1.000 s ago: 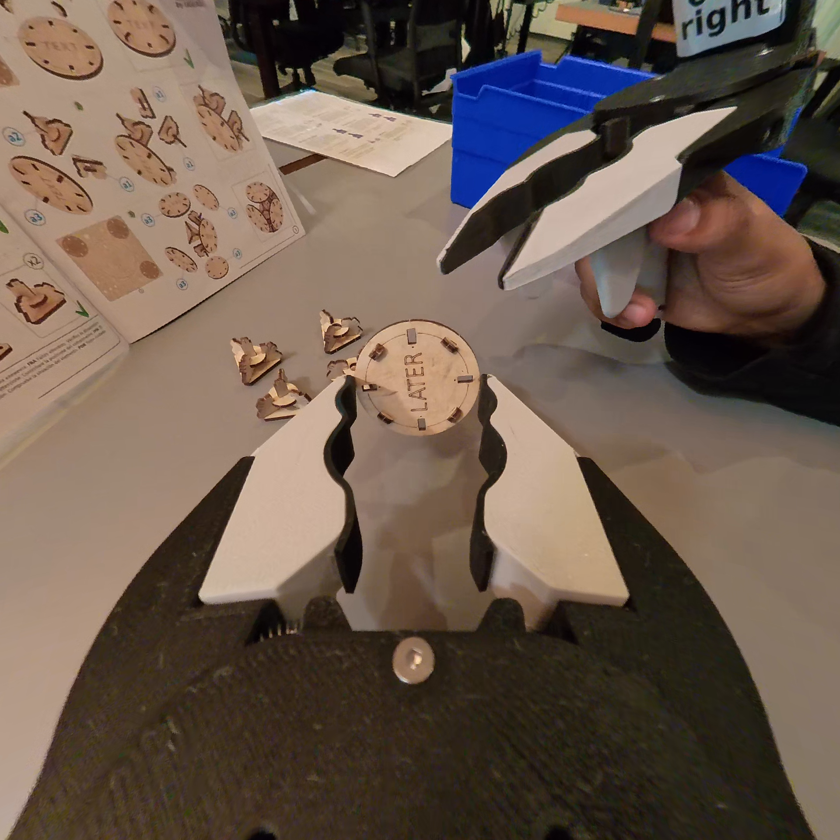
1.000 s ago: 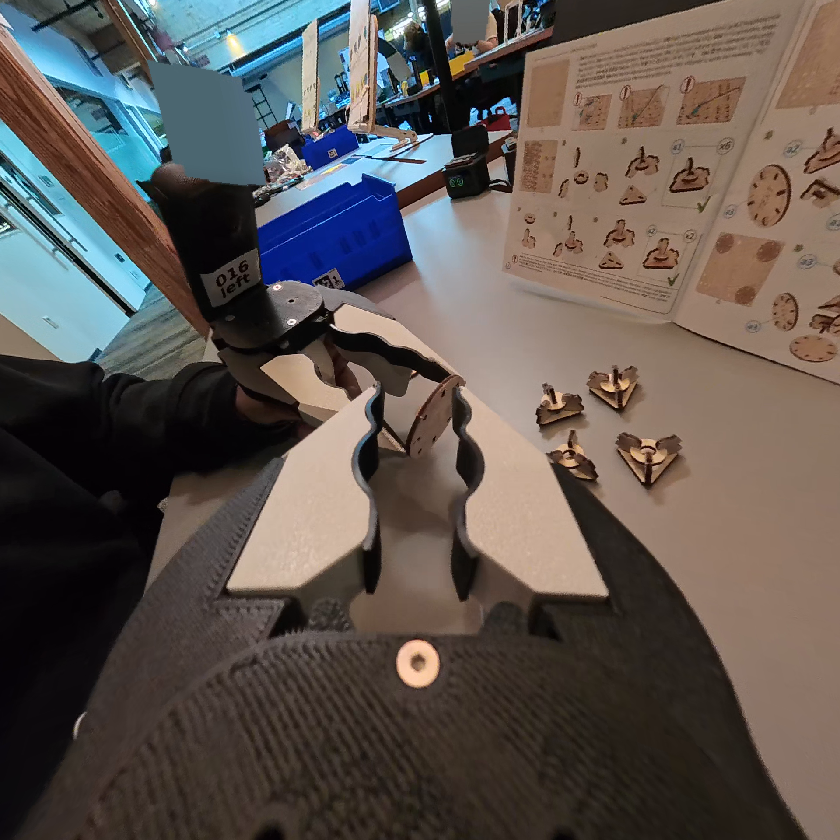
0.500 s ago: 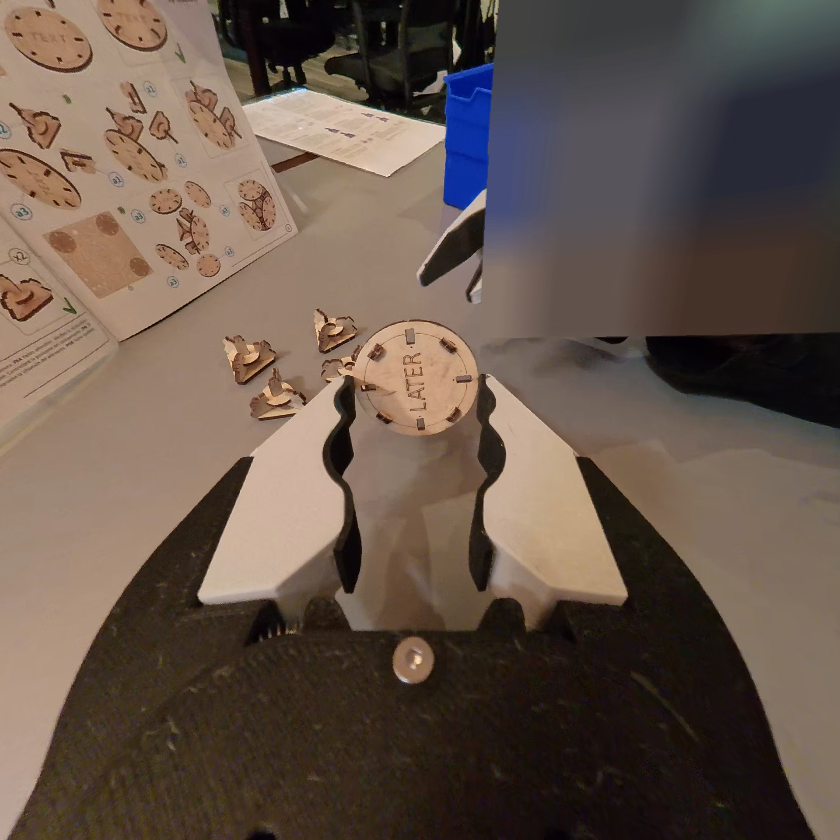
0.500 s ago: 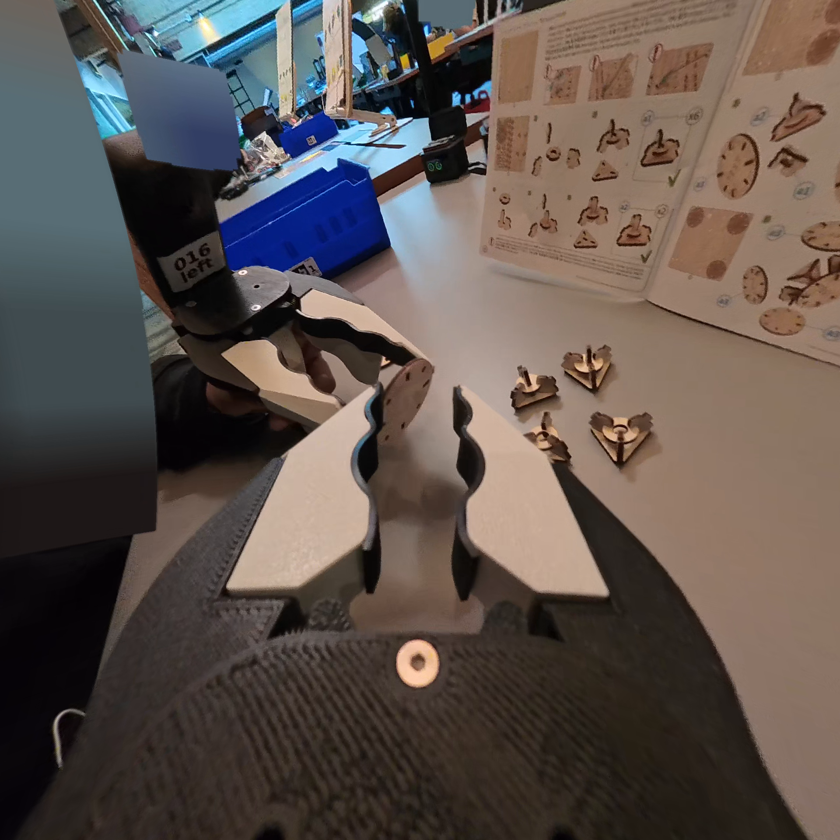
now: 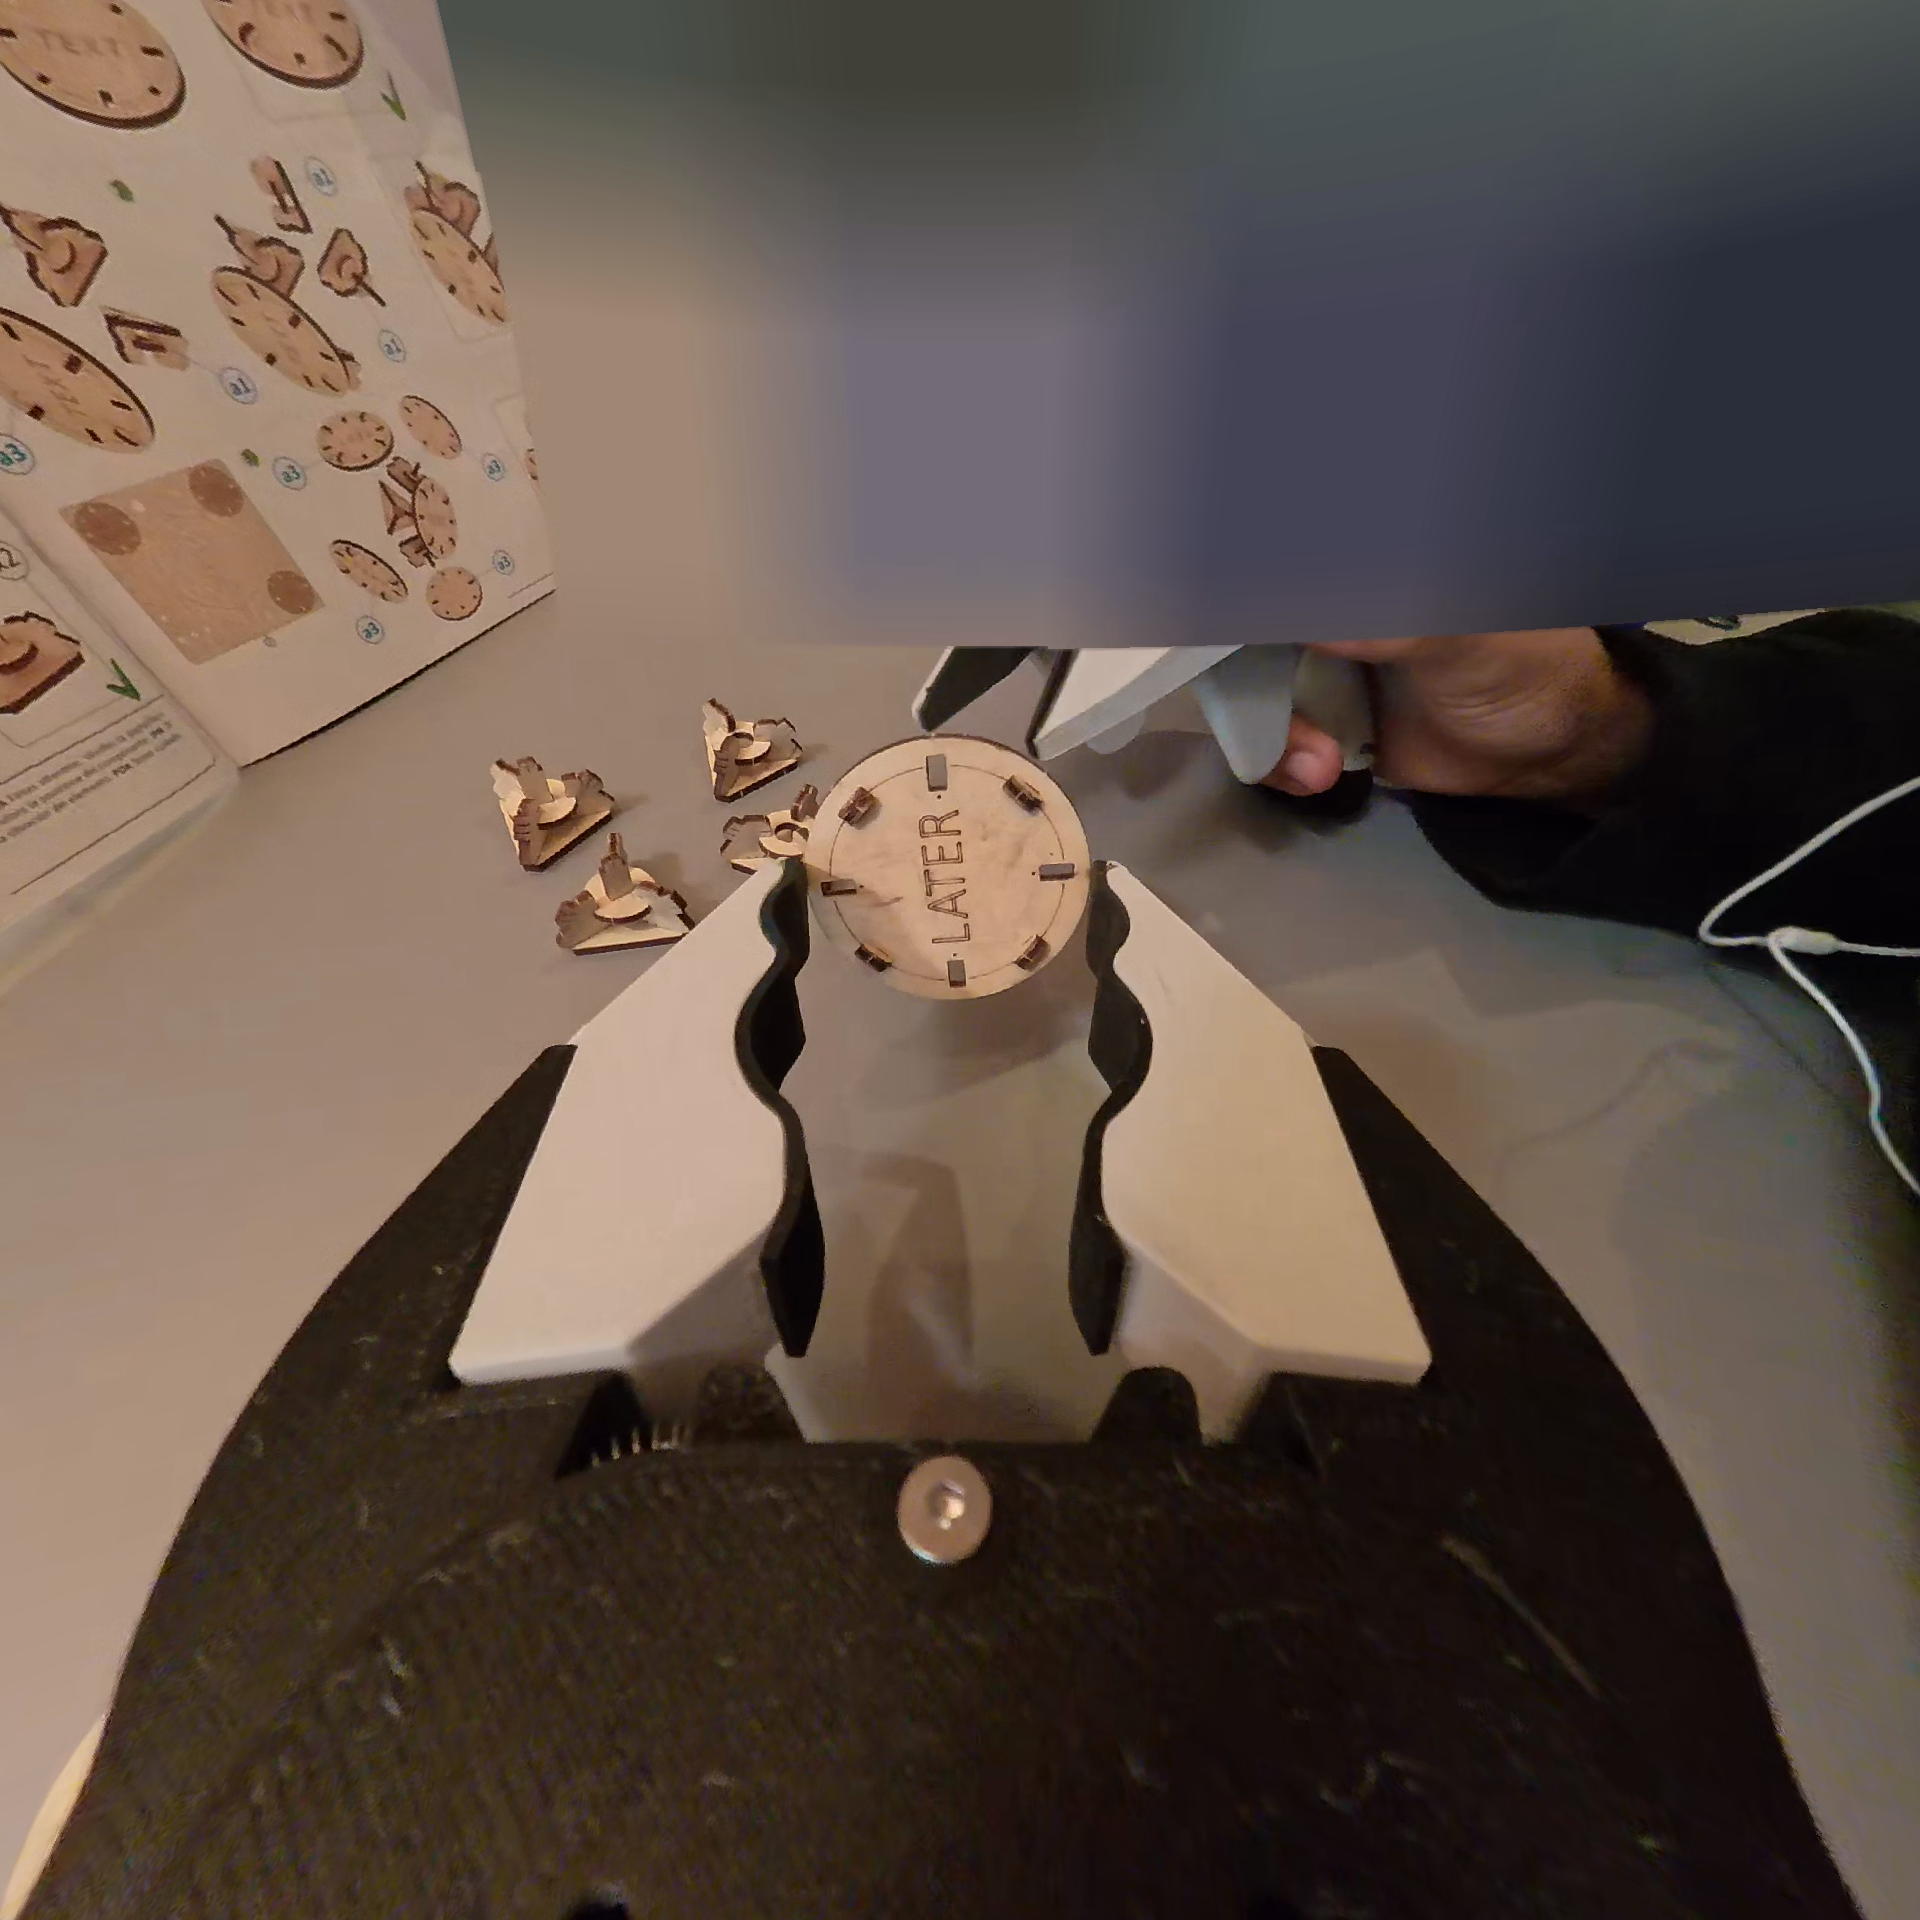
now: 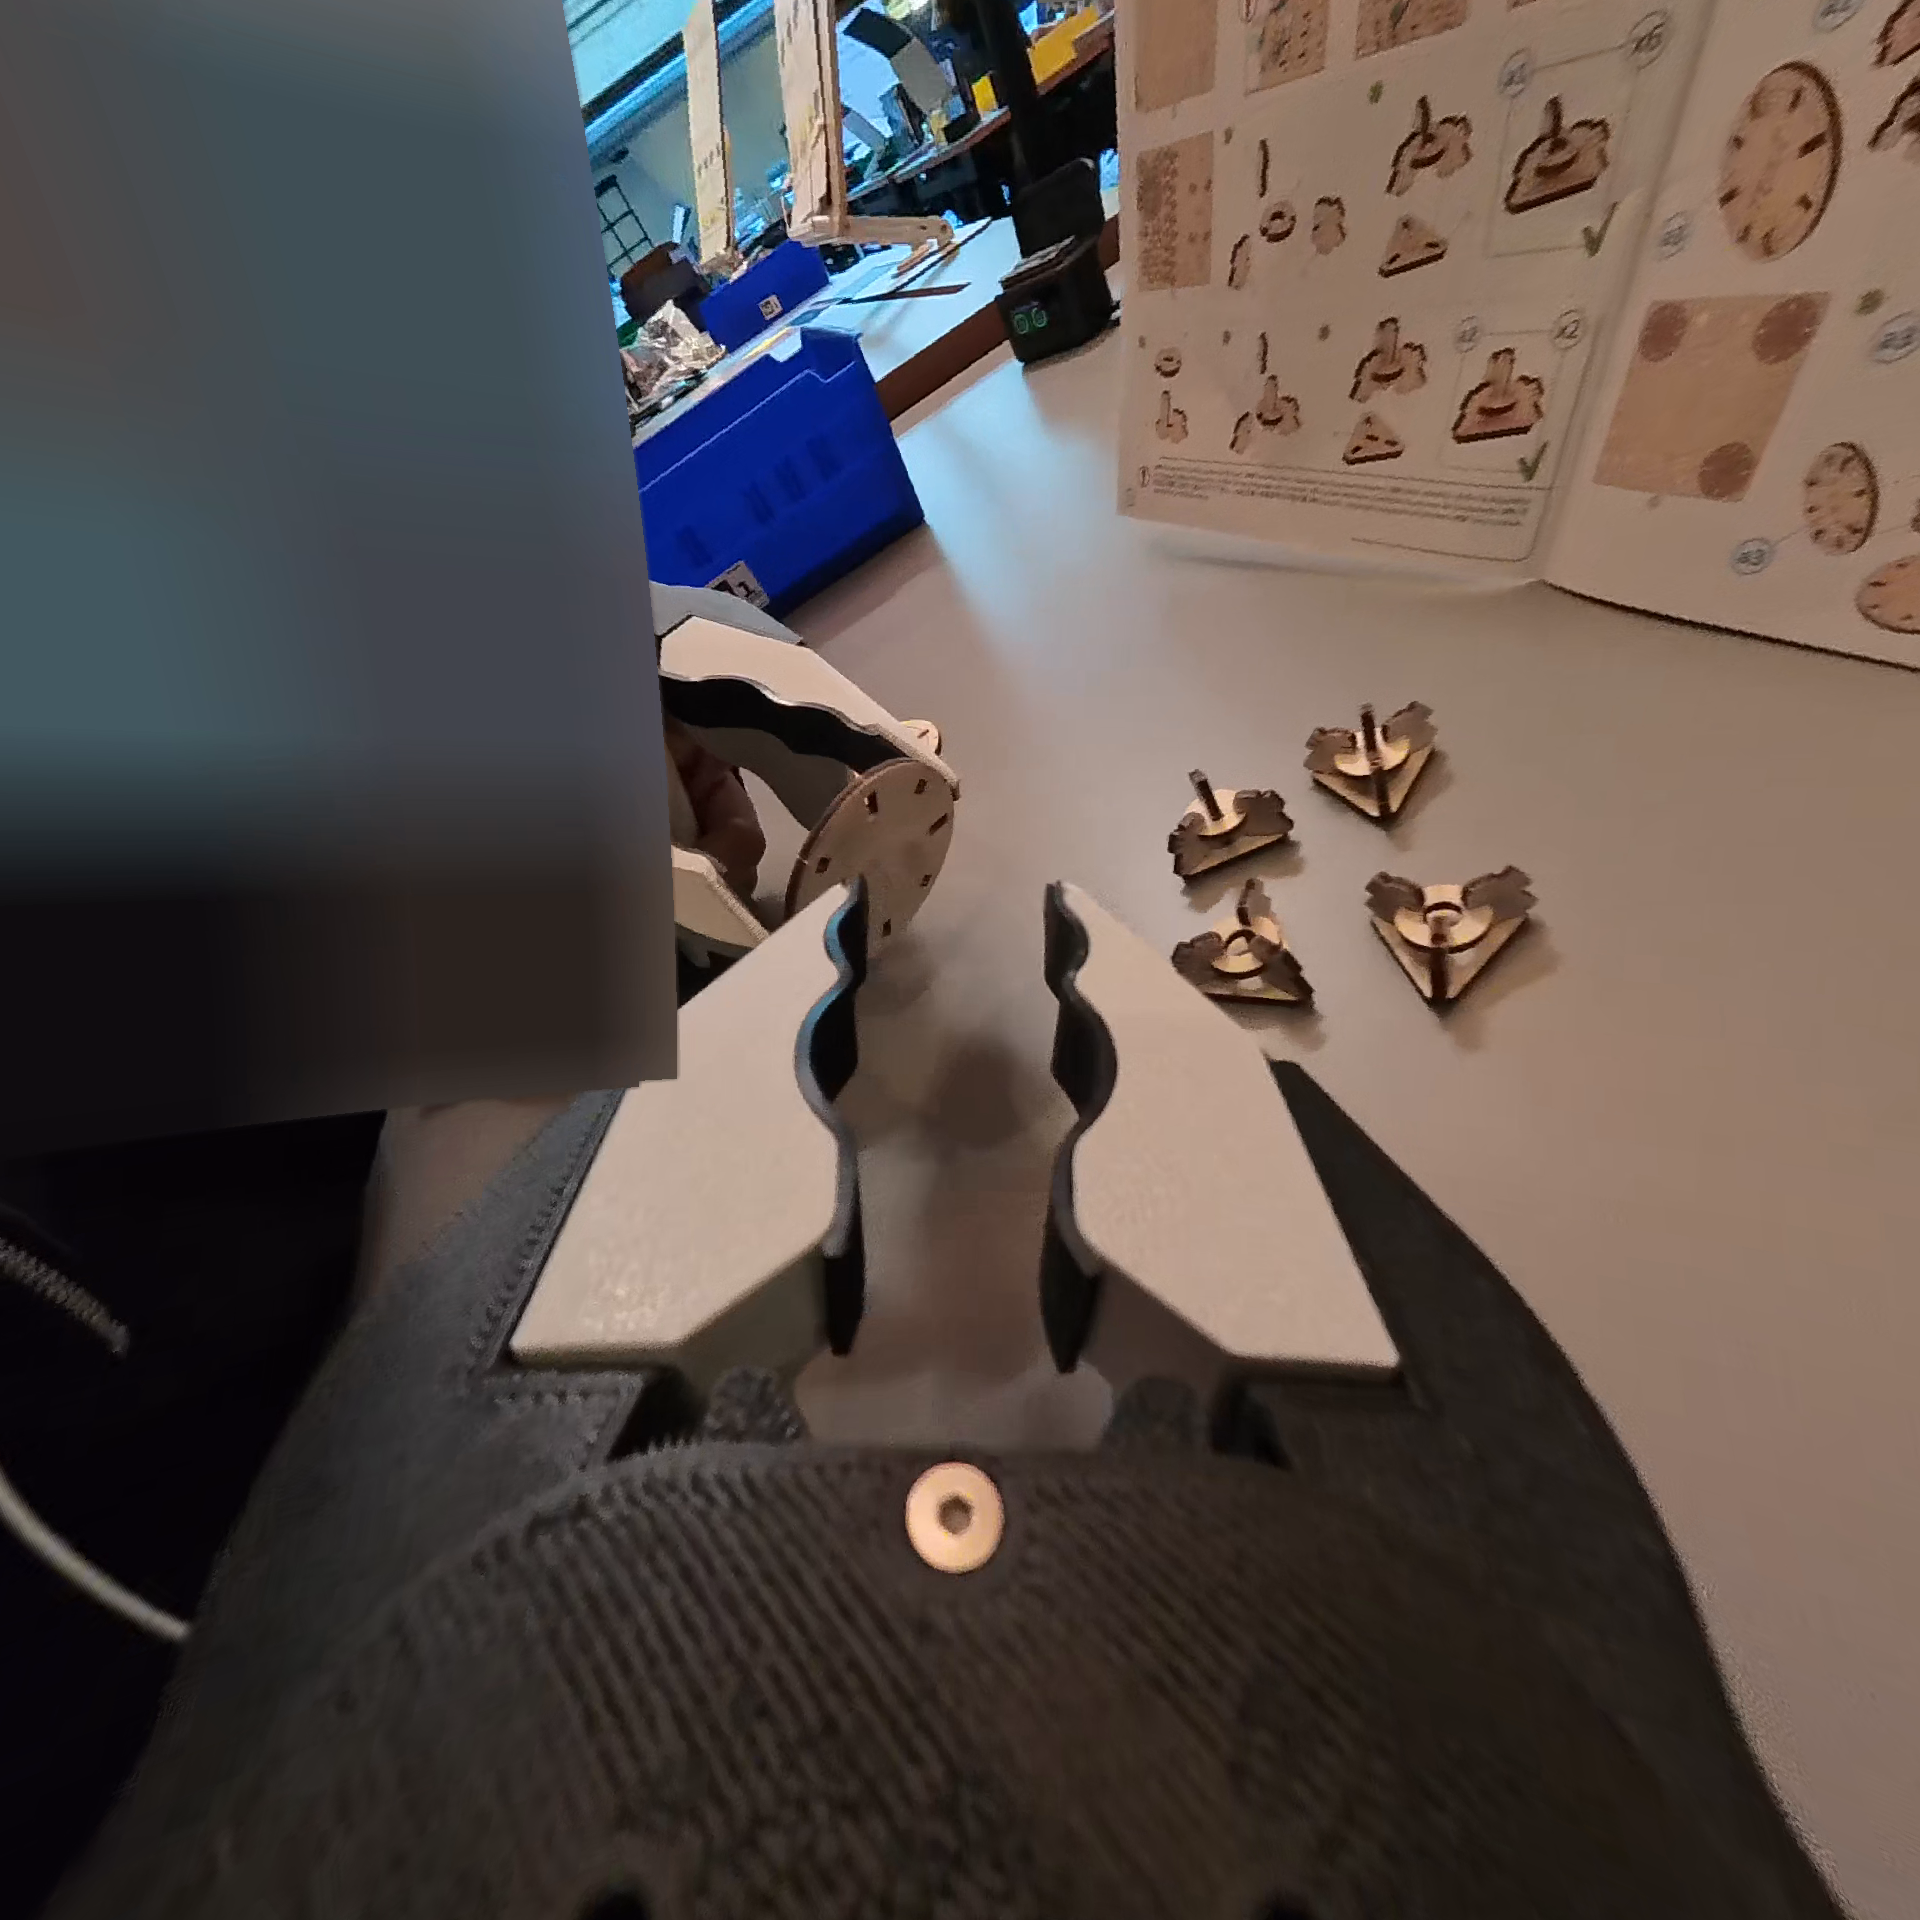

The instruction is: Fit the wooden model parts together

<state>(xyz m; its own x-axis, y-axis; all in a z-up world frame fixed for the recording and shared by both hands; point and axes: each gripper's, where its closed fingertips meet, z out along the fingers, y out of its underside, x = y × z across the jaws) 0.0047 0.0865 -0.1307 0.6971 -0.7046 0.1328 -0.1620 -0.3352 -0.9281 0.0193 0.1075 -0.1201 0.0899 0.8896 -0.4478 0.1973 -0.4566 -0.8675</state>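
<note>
Between its two fingers, the left gripper [image 5: 948,883] still squeezes the round wooden disc [image 5: 948,868]; the right gripper [image 6: 951,904], now lower beside it, gapes with nothing inside. What the blue bin [image 6: 774,457] holds cannot be seen.

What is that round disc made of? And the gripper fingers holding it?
The round disc looks like thin, pale, unvarnished plywood: visible grain, dark burnt-looking slot edges. The left gripper clamps its rim. Its fingers look like matte light-grey plastic with black wavy pads, probably rubbery.
</note>
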